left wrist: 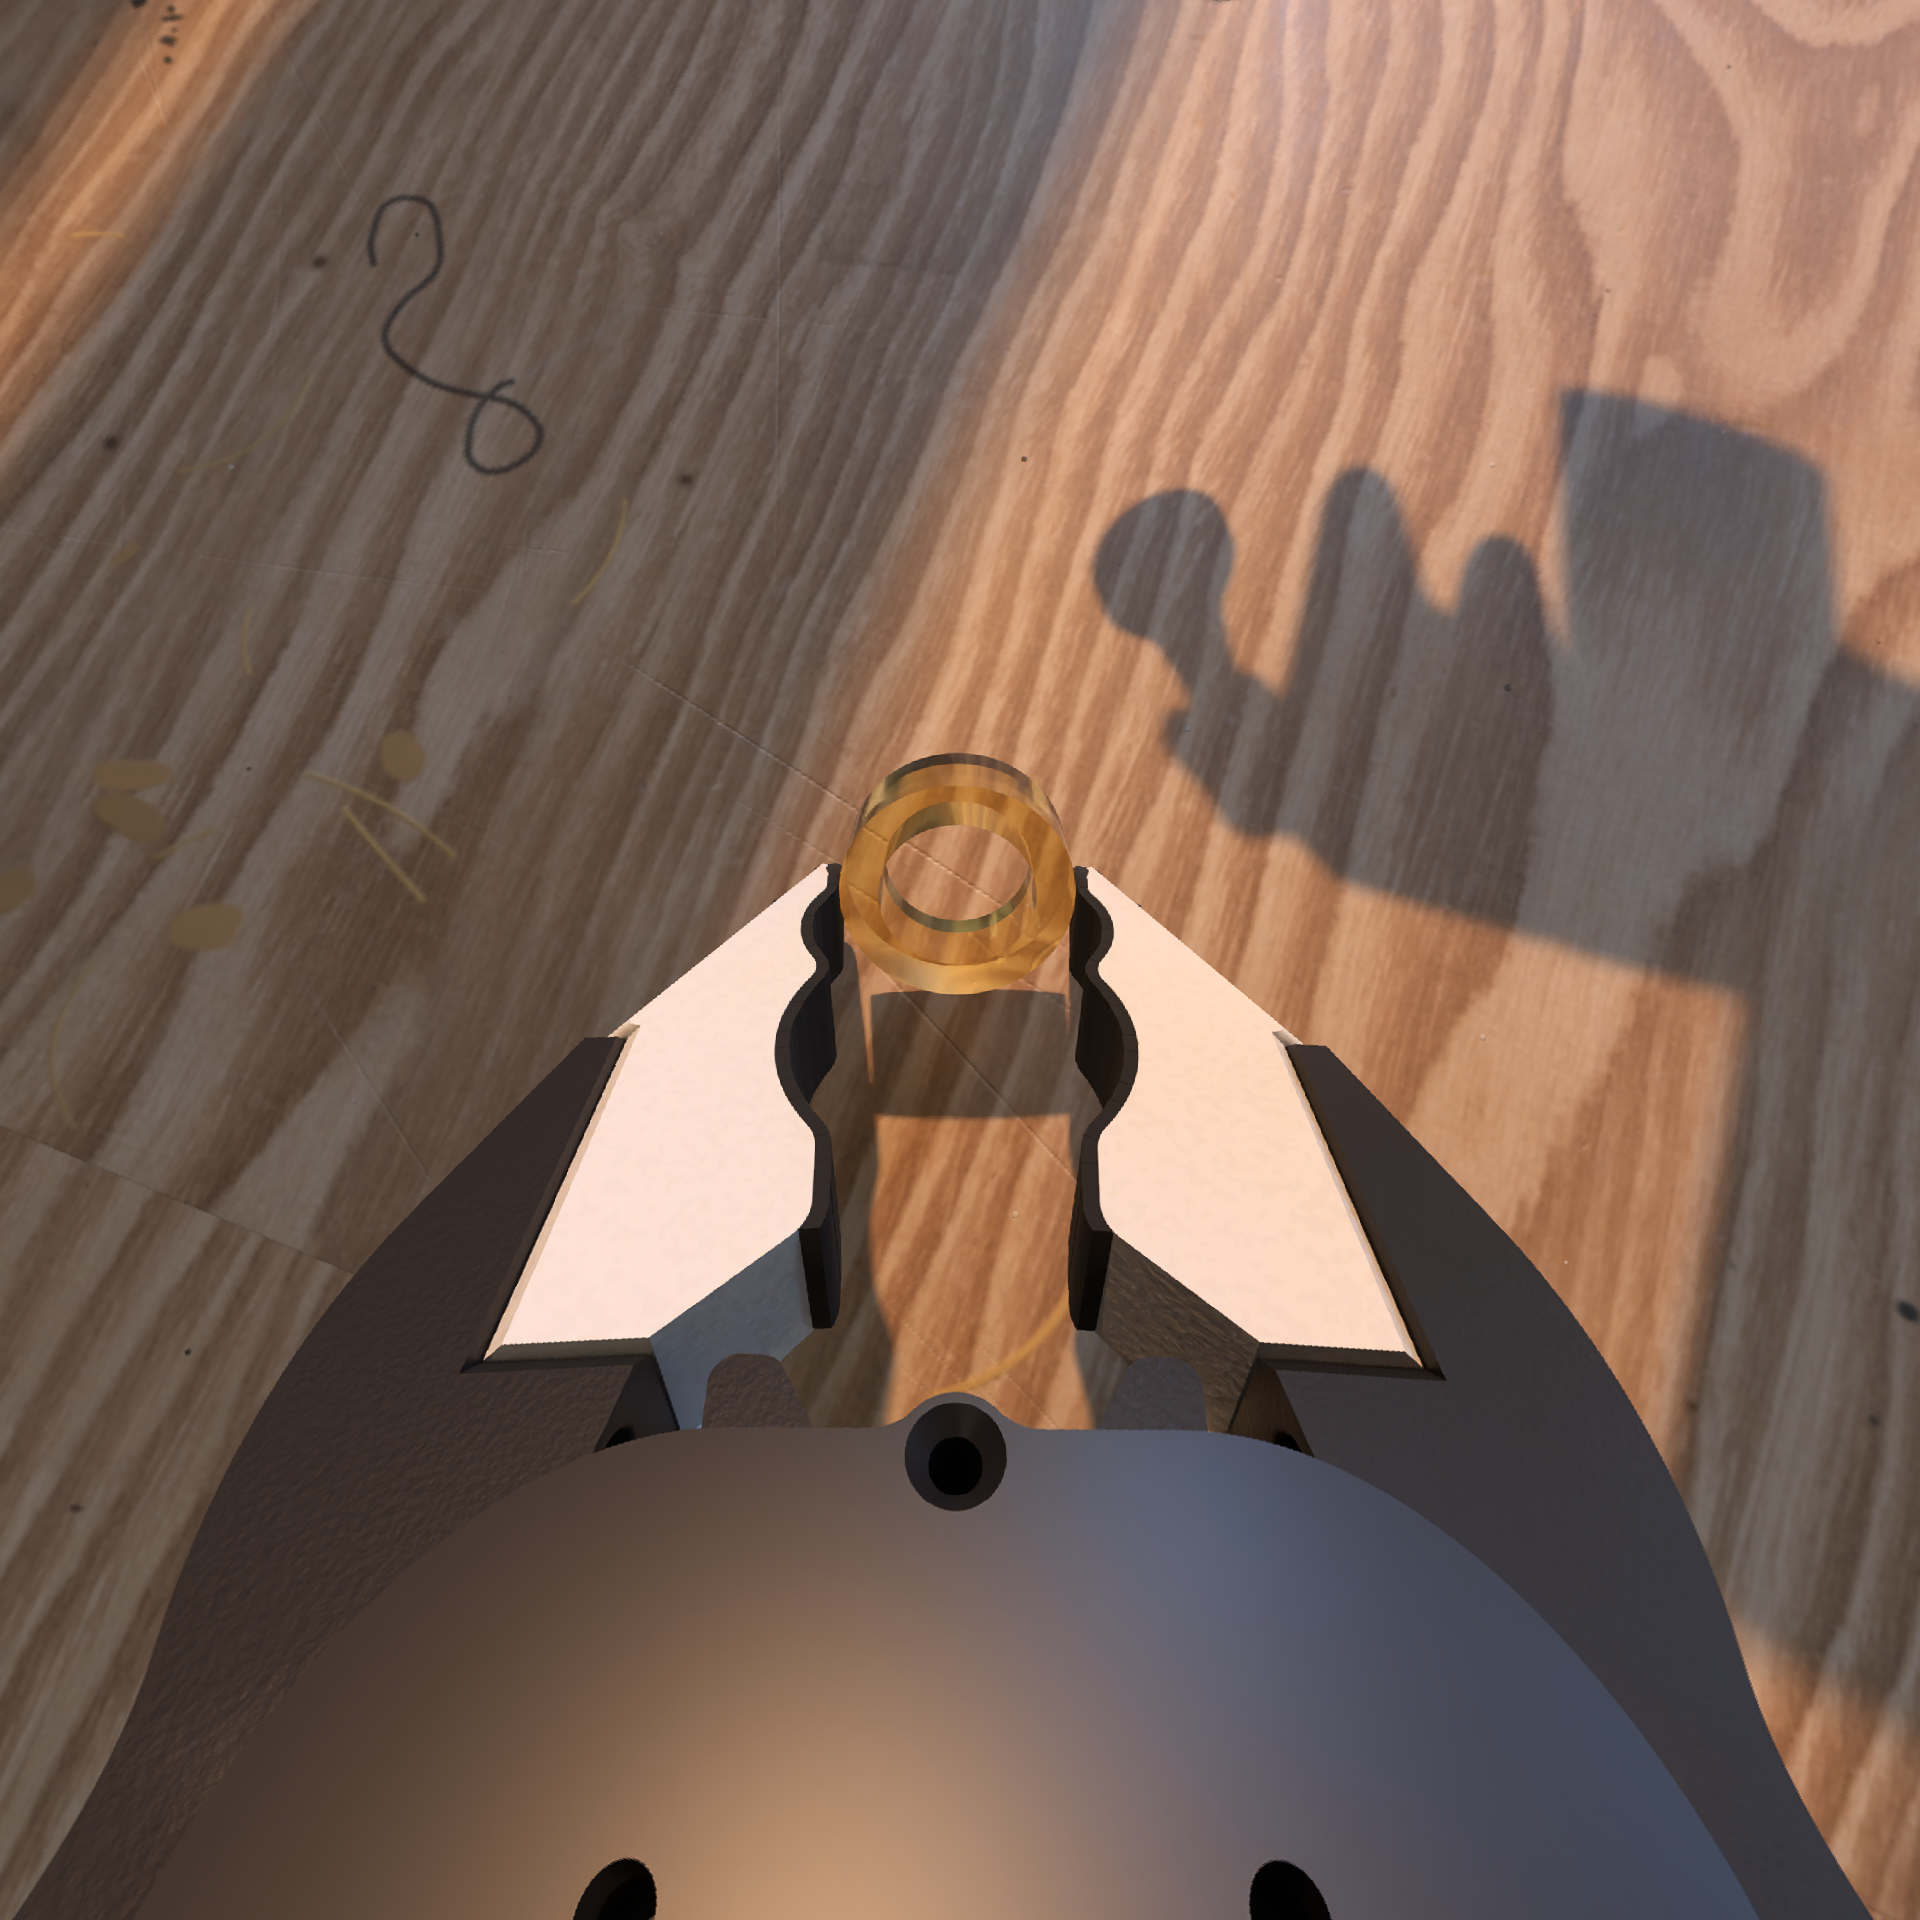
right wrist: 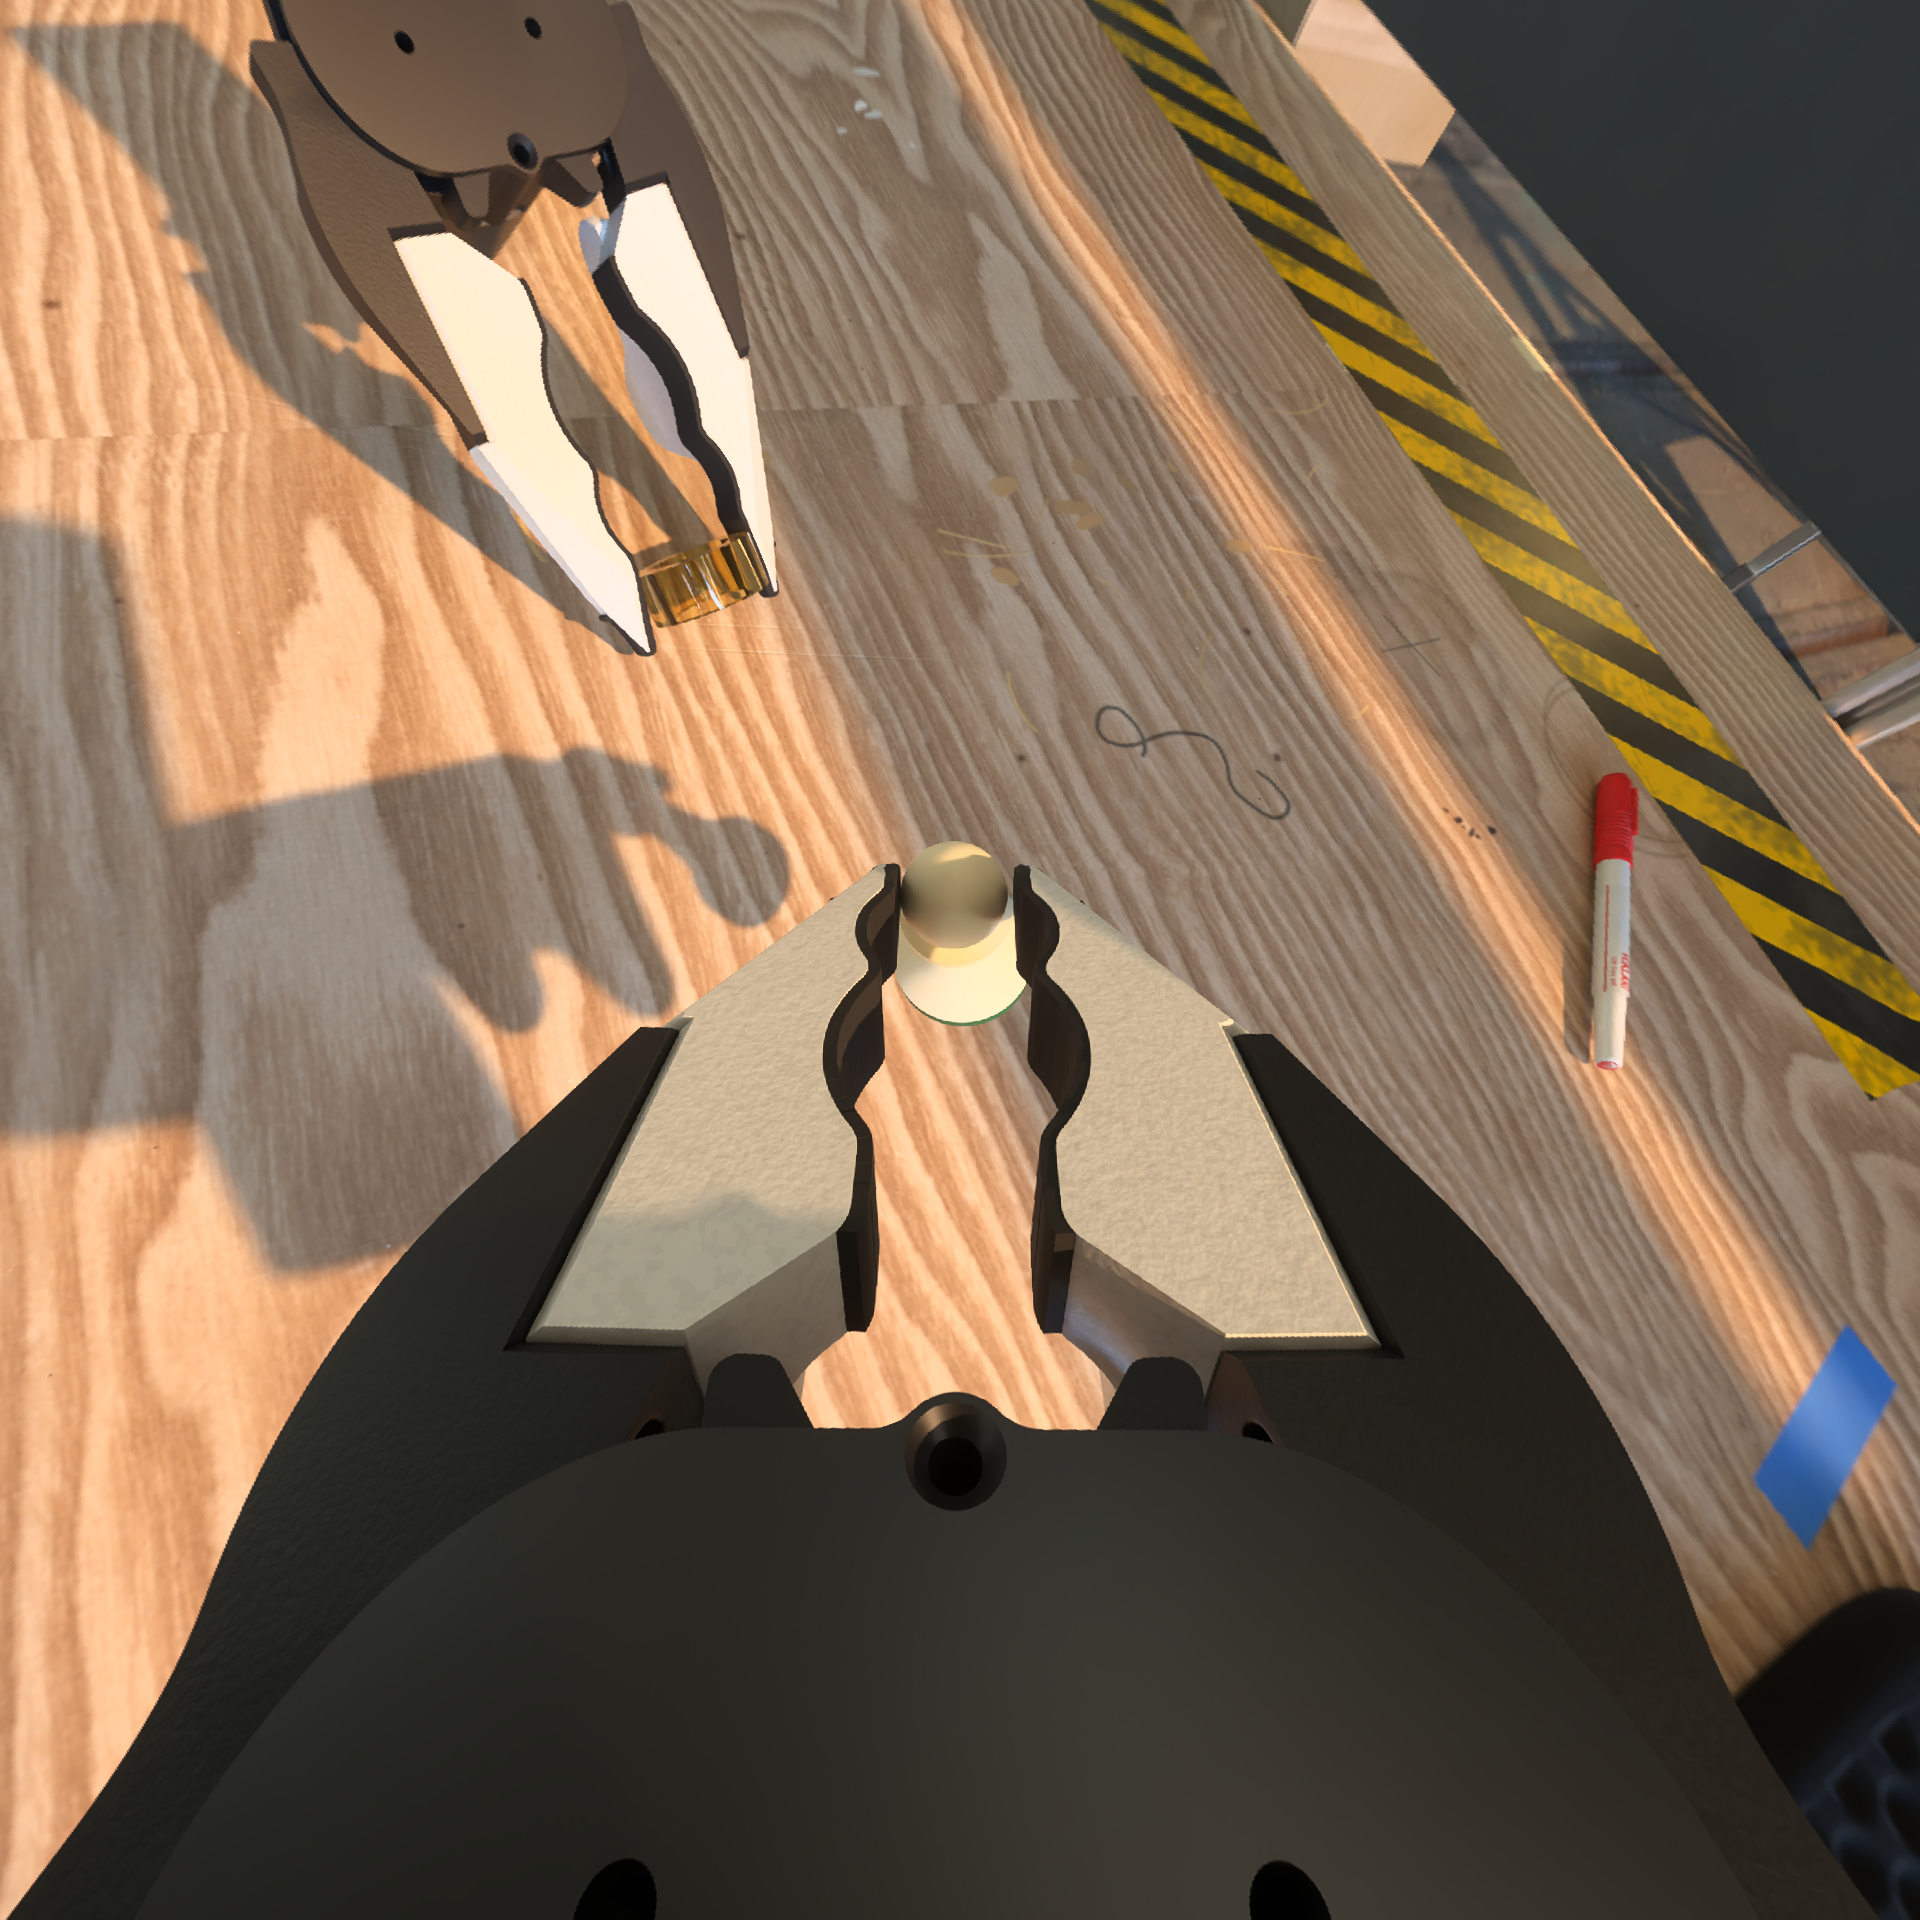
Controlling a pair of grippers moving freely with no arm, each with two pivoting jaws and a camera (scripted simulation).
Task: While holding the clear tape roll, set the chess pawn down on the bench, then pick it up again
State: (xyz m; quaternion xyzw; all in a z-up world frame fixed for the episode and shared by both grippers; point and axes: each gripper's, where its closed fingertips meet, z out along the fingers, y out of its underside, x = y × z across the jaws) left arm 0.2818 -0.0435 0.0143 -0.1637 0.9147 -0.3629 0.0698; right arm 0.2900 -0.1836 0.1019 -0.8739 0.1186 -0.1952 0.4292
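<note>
In the left wrist view, the left gripper [left wrist: 956,914] is grasping the clear tape roll [left wrist: 956,875] between its two fingertips, the roll standing on edge with its open hole facing the camera and its amber-tinted rim touching the dark pads on both sides. The roll is hanging above the wooden bench [left wrist: 312,623], which is showing through the hole. A dark scribble [left wrist: 447,343] is lying on the wood at the far left, some yellowish paint spots [left wrist: 135,821] are sitting nearer at the left edge, and a gripper-shaped shadow [left wrist: 1455,727] is falling across the wood at the right. In the right wrist view, the right gripper [right wrist: 954,935] is clenching the chess pawn [right wrist: 956,925] at its fingertips, the cream round head pointing away and the wide base facing the camera with a thin green edge showing under it. Whether the pawn's base is touching the bench [right wrist: 1143,1091] I cannot tell from this angle. At the far left, the left gripper [right wrist: 701,603] is reaching down with the tape roll [right wrist: 698,577] pinched at its tips, just above or at the wood. A red marker [right wrist: 1612,925] is lying at the right, just beside a yellow and black striped strip [right wrist: 1455,436] running along the bench edge, and a blue tape patch [right wrist: 1825,1434] is sitting nearer at the right. The same scribble [right wrist: 1195,758] is showing between the pawn and the marker.
</note>
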